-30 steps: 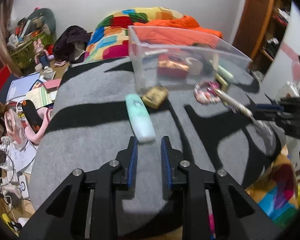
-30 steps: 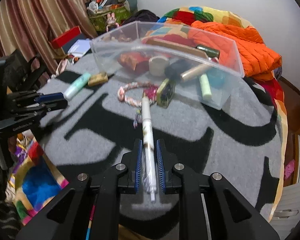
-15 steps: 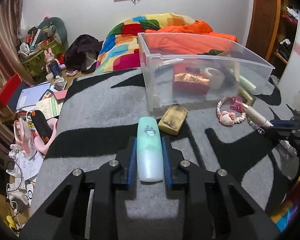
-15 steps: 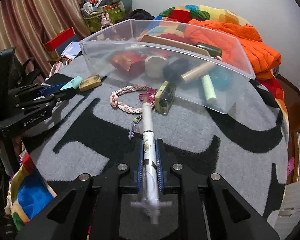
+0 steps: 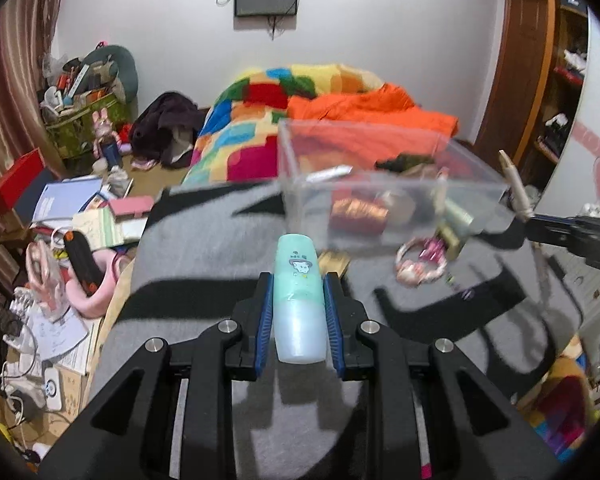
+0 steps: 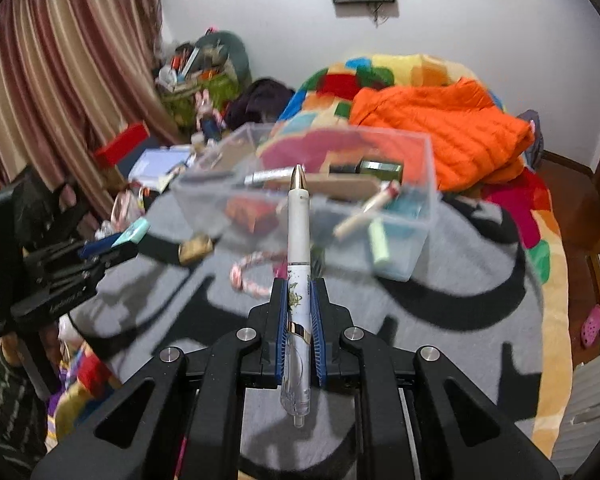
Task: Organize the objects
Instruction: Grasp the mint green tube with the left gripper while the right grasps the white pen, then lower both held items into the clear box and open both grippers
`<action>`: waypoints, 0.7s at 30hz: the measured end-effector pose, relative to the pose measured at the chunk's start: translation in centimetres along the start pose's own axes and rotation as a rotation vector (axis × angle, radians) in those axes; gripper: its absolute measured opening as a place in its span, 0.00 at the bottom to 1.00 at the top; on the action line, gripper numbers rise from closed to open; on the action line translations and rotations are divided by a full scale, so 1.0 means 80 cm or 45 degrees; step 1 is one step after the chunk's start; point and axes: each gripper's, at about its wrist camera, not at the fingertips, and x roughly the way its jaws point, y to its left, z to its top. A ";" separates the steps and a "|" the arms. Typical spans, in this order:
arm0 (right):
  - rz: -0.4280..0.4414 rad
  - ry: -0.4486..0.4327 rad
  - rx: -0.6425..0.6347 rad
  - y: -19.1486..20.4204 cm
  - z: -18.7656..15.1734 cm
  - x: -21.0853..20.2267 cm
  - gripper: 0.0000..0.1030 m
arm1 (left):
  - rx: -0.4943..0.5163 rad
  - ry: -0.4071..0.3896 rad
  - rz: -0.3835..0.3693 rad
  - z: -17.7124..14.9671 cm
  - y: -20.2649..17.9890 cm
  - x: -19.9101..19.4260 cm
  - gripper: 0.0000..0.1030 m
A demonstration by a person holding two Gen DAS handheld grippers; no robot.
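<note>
Both claws are loaded and lifted off the grey-and-black blanket [image 5: 204,248], with the clear plastic bin [image 5: 380,200] as the place everything is headed. The left gripper [image 5: 298,312] pinches a mint-green tube [image 5: 299,280] between its blue pads, cap end pointing toward the bin's near left corner; the right gripper [image 6: 299,312] is pressed tight on a white pen [image 6: 298,264], whose gold tip points at the bin's front wall. Left on the blanket just in front of the bin are a braided pink bracelet [image 6: 252,274] and a small gold tin [image 6: 196,247]. To do the drop well, carry each item over the bin's rim before letting go, one hand at a time so the claws do not cross, and lower the pen in flat, since it could tip out if released upright
</note>
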 end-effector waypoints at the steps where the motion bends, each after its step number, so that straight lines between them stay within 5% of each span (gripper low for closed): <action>1: -0.004 -0.016 0.013 -0.003 0.006 -0.001 0.10 | -0.002 -0.013 -0.012 0.005 -0.002 -0.003 0.24; 15: -0.054 -0.225 0.089 -0.019 0.093 -0.019 0.10 | 0.013 -0.146 -0.102 0.091 -0.033 0.010 0.24; 21: -0.192 -0.284 0.024 -0.017 0.128 -0.008 0.10 | 0.018 -0.129 -0.107 0.122 -0.034 0.039 0.24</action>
